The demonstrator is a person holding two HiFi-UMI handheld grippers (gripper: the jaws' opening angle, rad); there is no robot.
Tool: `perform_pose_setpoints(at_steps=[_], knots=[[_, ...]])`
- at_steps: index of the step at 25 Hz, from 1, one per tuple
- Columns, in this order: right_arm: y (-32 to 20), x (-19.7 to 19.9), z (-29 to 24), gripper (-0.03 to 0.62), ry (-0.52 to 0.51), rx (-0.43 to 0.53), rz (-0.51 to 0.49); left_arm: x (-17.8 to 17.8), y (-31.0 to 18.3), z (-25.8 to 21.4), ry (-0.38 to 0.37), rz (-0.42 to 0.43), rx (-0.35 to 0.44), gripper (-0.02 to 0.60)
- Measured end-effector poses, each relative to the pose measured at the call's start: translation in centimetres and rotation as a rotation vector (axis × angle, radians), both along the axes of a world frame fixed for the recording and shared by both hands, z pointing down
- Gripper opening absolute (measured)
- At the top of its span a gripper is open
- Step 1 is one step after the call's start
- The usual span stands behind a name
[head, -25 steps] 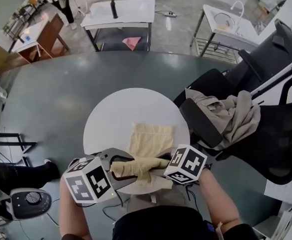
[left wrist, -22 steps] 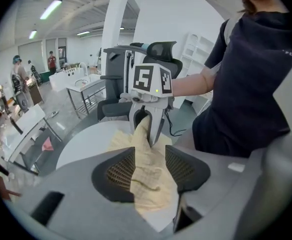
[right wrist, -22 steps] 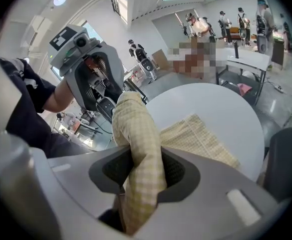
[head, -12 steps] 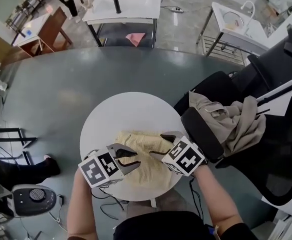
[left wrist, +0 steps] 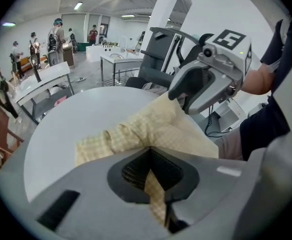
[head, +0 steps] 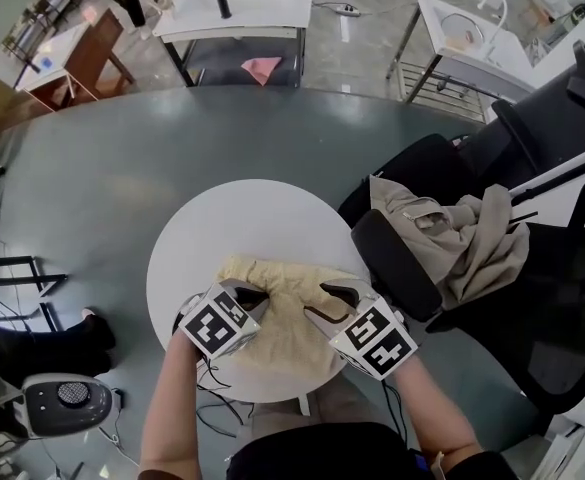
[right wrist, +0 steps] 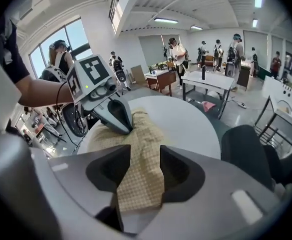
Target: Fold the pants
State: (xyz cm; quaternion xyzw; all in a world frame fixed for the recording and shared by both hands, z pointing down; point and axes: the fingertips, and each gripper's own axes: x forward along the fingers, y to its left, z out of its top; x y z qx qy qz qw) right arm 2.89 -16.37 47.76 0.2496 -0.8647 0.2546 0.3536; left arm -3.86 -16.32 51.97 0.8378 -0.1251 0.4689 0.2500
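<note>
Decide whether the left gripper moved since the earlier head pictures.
Yes. The left gripper dropped inward from the round table's near edge onto the yellow pants.

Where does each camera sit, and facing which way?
Head view: on the head, steeply down at the table; forearms, left gripper and right gripper show.
Left gripper view: along its jaws, shut on pants; right gripper opposite.
Right gripper view: along its jaws, just closing on pants; left gripper opposite.
Shared: gripper views face each other over the pants.

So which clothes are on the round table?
The yellow pants, lying on the white round table. The beige clothes are not on it: they are heaped on the black chair beside it.
</note>
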Motion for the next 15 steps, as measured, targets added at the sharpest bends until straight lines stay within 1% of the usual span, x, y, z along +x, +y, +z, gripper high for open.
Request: perform_pose_setpoints(at_steps=[3,5,7,9,11,13,15], knots=[[1.3,0.5,0.9,0.153,-0.003,-0.027,0.035,0.5,0.1,0.9,-0.017,-0.014,0.029,-0.002],[1.8,0.6,0.8,0.137,-0.006,-0.036,0.065,0.6,0.2,0.6,-0.002,-0.045,0.045,-0.002],[2.4,0.4,0.3,0.106,-0.021,-0.031,0.090,0.5,0.3,-0.7,0.049,-0.098,0.052,-0.002],[3.1,0.4,-0.3,0.035,-0.029,-0.010,0.114,0.2,0.9,-2.5,0.126,-0.160,0.044,-0.002],[3.7,0.4,-1.0,0.007,-0.026,0.014,0.141,-0.3,2.0,-4.5,0.205,-0.210,0.052,-0.002],[4.6,0.1,-1.5,-0.002,-0.031,0.019,0.163,-1.3,3.2,-6.5,0.254,-0.257,0.089,-0.002],[5.9,-0.4,-1.9,-0.002,-0.038,0.014,0.180,-2.2,4.9,-7.8,0.278,-0.293,0.108,0.000]])
